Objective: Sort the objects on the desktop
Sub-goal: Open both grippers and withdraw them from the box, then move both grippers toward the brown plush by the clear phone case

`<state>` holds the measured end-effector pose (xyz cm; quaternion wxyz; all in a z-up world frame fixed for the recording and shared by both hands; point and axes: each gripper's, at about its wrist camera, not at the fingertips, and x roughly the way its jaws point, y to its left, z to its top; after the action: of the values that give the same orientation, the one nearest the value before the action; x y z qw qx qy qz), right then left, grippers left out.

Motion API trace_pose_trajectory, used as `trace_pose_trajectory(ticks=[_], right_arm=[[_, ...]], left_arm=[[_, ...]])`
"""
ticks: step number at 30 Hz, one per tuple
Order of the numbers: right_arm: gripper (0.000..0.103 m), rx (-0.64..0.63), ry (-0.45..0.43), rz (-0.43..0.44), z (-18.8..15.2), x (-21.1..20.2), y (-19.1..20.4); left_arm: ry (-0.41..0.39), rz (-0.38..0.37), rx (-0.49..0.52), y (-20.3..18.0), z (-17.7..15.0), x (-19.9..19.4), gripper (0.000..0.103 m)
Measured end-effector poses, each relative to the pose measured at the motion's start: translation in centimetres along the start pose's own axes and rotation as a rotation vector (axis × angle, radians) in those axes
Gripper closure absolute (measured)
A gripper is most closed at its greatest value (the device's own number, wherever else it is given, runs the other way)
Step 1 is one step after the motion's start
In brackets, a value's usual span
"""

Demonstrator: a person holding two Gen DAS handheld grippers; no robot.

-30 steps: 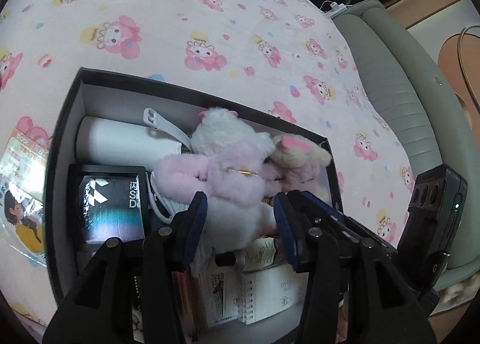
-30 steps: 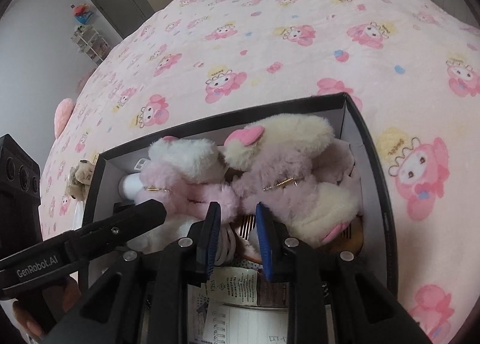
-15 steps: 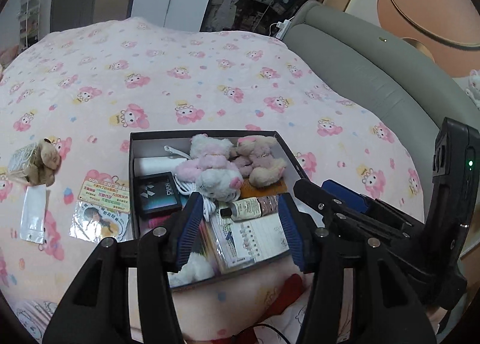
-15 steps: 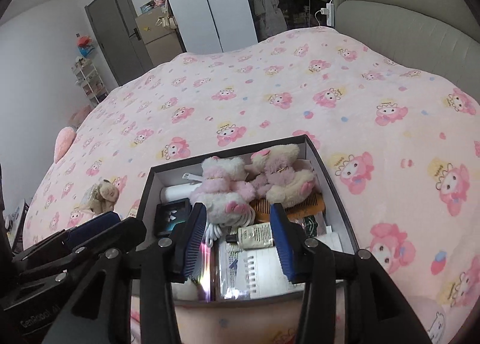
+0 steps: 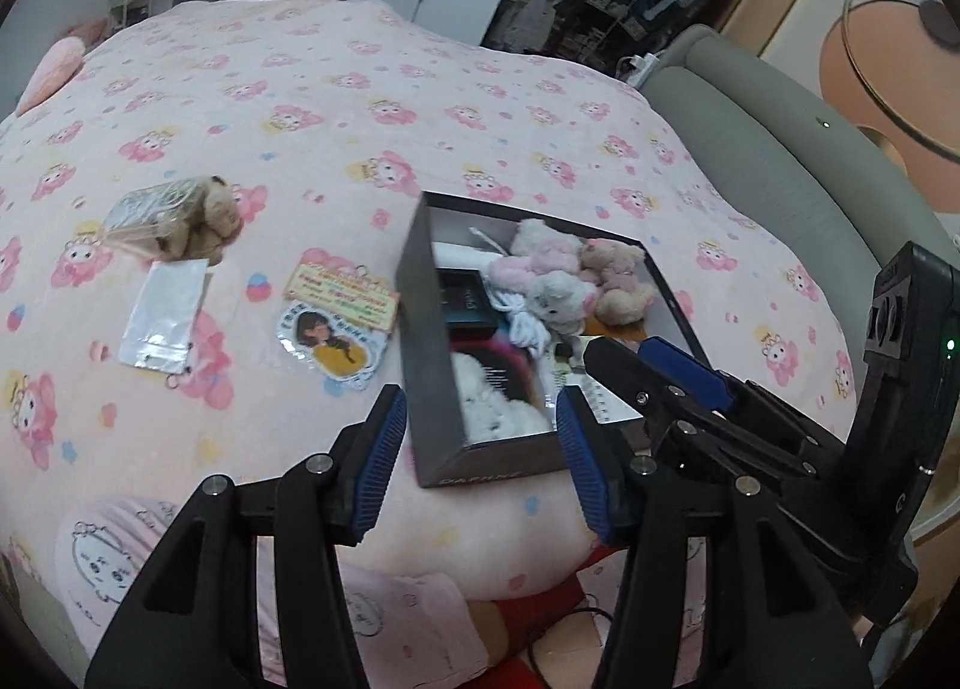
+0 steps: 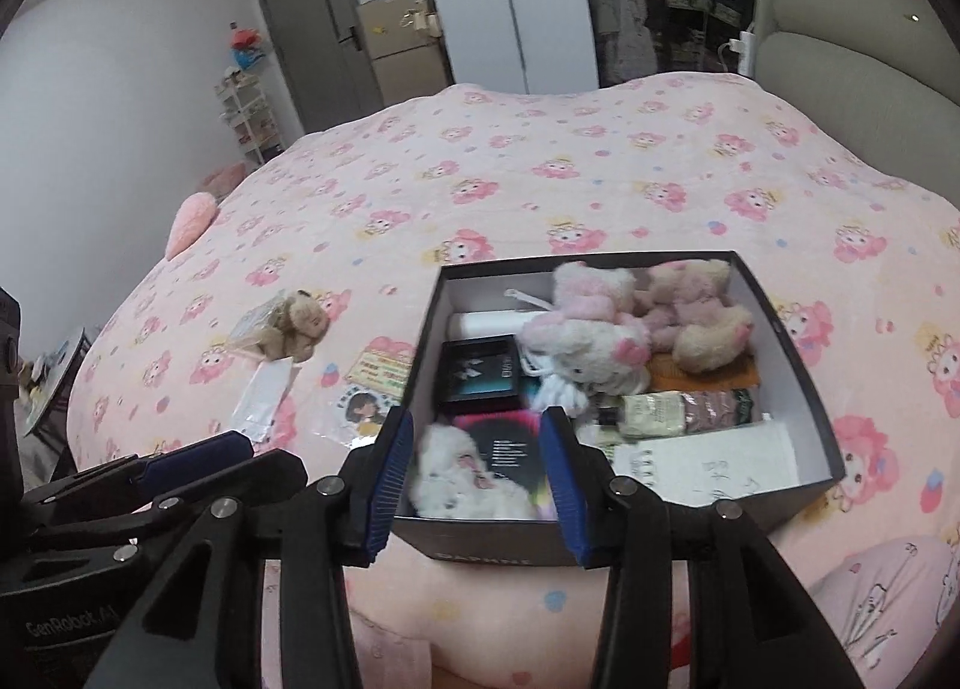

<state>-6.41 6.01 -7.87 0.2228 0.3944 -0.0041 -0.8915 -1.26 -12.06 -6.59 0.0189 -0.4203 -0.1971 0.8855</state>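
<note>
Both grippers, left (image 5: 474, 449) and right (image 6: 477, 473), hang part-open and empty near the box (image 6: 480, 551); aim next for the bagged bear (image 5: 174, 215) at far left, pinching its body.

Both handheld tools are black, angular plastic frames fastened with round silver screws. The left gripper (image 5: 477, 452) and the right gripper (image 6: 477, 467) each carry ribbed blue pads (image 5: 378, 452) on the inner faces of their fingers. A black block beside the right one shows a small green light, and white lettering marks the left tool's body
</note>
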Motion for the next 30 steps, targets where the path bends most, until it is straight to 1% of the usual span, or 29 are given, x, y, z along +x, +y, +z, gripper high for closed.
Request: trace_pose_trajectory(ticks=[4, 7, 10, 12, 14, 16, 18, 20, 21, 22, 23, 24, 25, 26, 27, 29, 30], right_arm=[[0.063, -0.078, 0.039, 0.069, -0.1, 2.2, 4.5], [0.063, -0.101, 0.073, 0.130, -0.2, 4.4, 7.3], [0.063, -0.051, 0.145, 0.215, 0.3, 8.1, 9.0], [0.063, -0.016, 0.185, 0.235, 0.6, 10.8, 9.9], [0.063, -0.019, 0.212, 0.214, 0.8, 13.2, 10.9], [0.063, -0.016, 0.220, 0.185, 1.4, 15.3, 11.5], [0.063, 0.016, 0.225, 0.145, 2.8, 17.8, 11.8], [0.063, 0.026, 0.231, 0.092, 5.0, 20.5, 12.0], [0.063, 0.024, 0.228, 0.069, 6.2, 21.8, 12.3], [0.063, 0.017, 0.230, 0.049, 7.2, 23.0, 12.5], [0.060, -0.008, 0.241, 0.020, 7.9, 24.4, 12.9], [0.057, -0.058, 0.274, -0.027, 8.2, 26.1, 13.5], [0.057, -0.106, 0.319, -0.050, 8.1, 27.9, 14.0], [0.057, -0.119, 0.362, -0.034, 7.8, 29.4, 14.2], [0.057, -0.096, 0.397, 0.002, 7.5, 30.5, 14.1], [0.057, -0.024, 0.430, 0.090, 6.8, 32.0, 13.7], [0.057, 0.003, 0.431, 0.108, 6.5, 32.6, 13.7]], left_arm=[[-0.017, 0.047, -0.066, 4.4, -0.5, -1.4, 0.050], [-0.044, 0.082, -0.144, 7.7, -0.5, -1.6, 0.050], [-0.069, 0.114, -0.228, 10.9, 0.2, -0.7, 0.050], [-0.078, 0.138, -0.279, 12.9, 0.8, 0.5, 0.050], [-0.079, 0.155, -0.321, 15.0, 1.4, 2.0, 0.050], [-0.073, 0.178, -0.359, 17.3, 2.3, 3.7, 0.050], [-0.043, 0.220, -0.419, 20.0, 3.6, 5.9, 0.051], [-0.013, 0.257, -0.470, 22.7, 5.1, 8.4, 0.051], [0.008, 0.244, -0.497, 24.0, 6.0, 10.0, 0.051], [0.051, 0.212, -0.532, 25.4, 6.7, 11.9, 0.051], [0.104, 0.185, -0.578, 26.7, 7.4, 13.8, 0.052], [0.126, 0.170, -0.615, 27.9, 8.0, 15.0, 0.052], [0.113, 0.170, -0.626, 28.6, 8.7, 15.5, 0.052], [0.087, 0.185, -0.626, 29.2, 9.3, 15.6, 0.052], [0.058, 0.199, -0.626, 29.6, 9.9, 15.6, 0.052], [0.026, 0.182, -0.625, 30.2, 10.5, 16.1, 0.050], [0.029, 0.161, -0.620, 30.5, 10.7, 16.8, 0.050]])
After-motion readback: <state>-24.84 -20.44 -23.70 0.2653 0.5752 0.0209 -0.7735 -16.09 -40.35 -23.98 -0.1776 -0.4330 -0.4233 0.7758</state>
